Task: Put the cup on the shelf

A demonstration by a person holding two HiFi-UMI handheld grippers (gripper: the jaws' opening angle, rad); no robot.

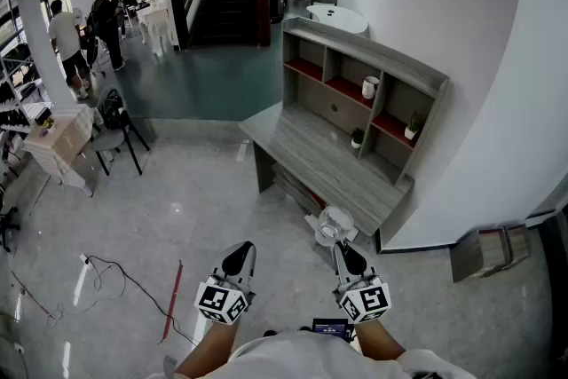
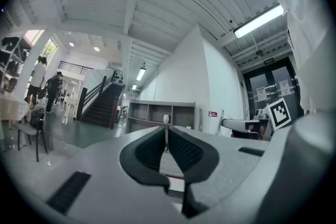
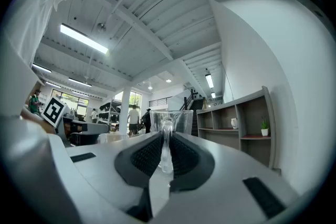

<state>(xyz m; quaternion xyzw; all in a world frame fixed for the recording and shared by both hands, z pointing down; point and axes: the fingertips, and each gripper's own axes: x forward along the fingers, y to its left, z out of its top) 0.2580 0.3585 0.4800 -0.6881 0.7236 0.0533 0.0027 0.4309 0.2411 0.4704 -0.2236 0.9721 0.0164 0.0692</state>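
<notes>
A clear glass cup (image 1: 334, 226) hangs in front of me, its wall pinched between the jaws of my right gripper (image 1: 349, 257). In the right gripper view the cup (image 3: 176, 122) stands up past the gripper (image 3: 167, 139), whose pads press on the glass. My left gripper (image 1: 238, 260) is beside it, shut and empty; its pads meet in the left gripper view (image 2: 166, 136). The grey shelf (image 1: 373, 51) with red-lined compartments stands ahead against the white wall, over a desk top (image 1: 328, 164). A white mug (image 1: 370, 87) sits in one compartment.
Two small potted plants (image 1: 357, 138) (image 1: 413, 126) stand in the shelf's lower compartments. A black chair (image 1: 115, 124) and a cloth-covered table (image 1: 58, 146) are at the left, with people beyond. A cable (image 1: 115, 275) and a red strip (image 1: 173, 302) lie on the floor. A box (image 1: 488, 248) sits right.
</notes>
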